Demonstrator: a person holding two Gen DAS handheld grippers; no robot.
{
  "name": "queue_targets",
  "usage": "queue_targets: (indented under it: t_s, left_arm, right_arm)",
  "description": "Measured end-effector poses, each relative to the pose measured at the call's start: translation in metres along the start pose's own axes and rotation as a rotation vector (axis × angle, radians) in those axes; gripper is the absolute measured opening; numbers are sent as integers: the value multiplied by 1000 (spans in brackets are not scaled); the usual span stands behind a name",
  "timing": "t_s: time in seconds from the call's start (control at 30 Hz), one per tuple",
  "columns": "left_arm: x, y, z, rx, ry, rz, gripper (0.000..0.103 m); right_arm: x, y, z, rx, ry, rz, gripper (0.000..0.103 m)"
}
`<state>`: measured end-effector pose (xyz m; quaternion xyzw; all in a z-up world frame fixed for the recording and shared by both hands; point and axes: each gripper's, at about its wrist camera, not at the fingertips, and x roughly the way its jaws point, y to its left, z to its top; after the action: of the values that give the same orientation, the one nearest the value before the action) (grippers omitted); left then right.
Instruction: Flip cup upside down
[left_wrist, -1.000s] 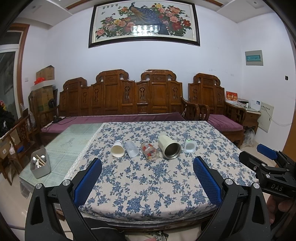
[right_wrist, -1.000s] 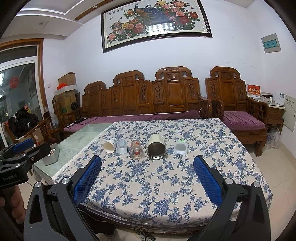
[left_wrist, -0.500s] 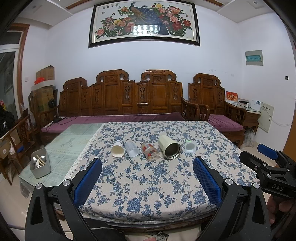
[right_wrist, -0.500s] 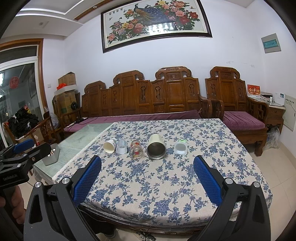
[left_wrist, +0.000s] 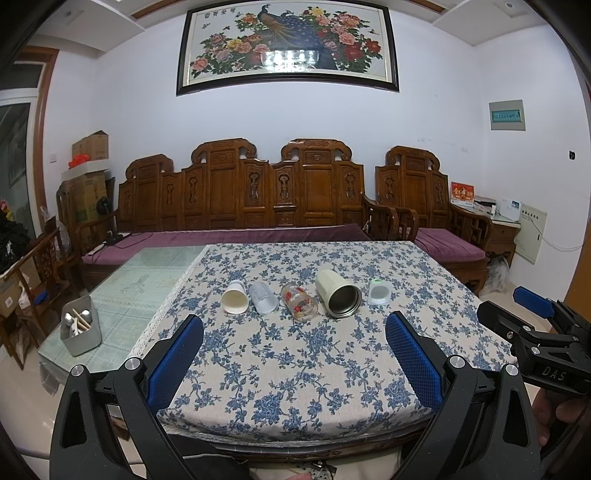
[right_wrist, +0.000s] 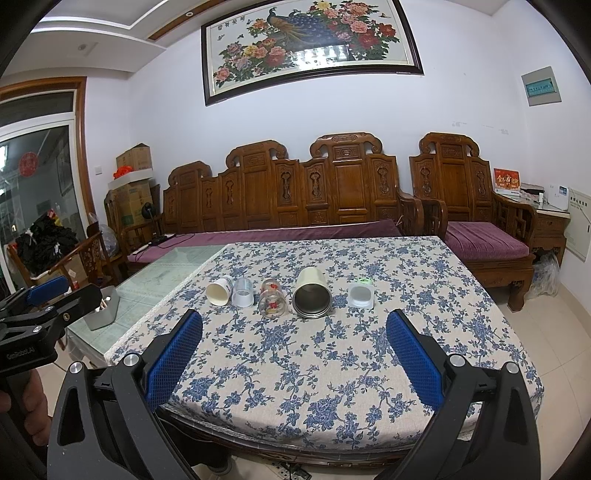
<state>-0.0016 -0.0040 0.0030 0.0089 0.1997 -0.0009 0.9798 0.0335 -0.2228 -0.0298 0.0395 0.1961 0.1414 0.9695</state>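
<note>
Five cups lie in a row at the centre of the frame on the floral-clothed desk (left_wrist: 295, 369): a paper cup (left_wrist: 235, 301), a clear plastic cup (left_wrist: 263, 298), a flower-printed glass (left_wrist: 299, 302), a cream steel-lined tumbler (left_wrist: 338, 298) and a small white cup (left_wrist: 379, 291). All rest on their sides, mouths toward the camera. The left gripper (left_wrist: 293, 360) fills the lower frame, its blue pads spread wide and holding nothing, well short of the cups. The right gripper (right_wrist: 293, 360) is likewise wide and bare. A grey utensil box (left_wrist: 80, 328) sits at lower left on the desk's glass part.
</note>
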Motion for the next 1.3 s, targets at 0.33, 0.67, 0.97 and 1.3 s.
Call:
queue_targets:
  t_s: [0.33, 0.67, 0.97, 1.3]
  left_arm:
    - [-1, 0, 3, 0, 2, 0, 95]
    - [34, 10, 2, 5, 66, 12, 95]
    - [103, 23, 19, 49, 166, -15, 95]
    - [189, 34, 41, 112, 273, -2, 95]
  right_arm:
    - [0, 1, 1, 2, 4, 1, 100]
    - [29, -7, 1, 20, 50, 21, 100]
    - [101, -18, 9, -2, 140, 51, 88]
    - [183, -25, 29, -27, 223, 85, 76]
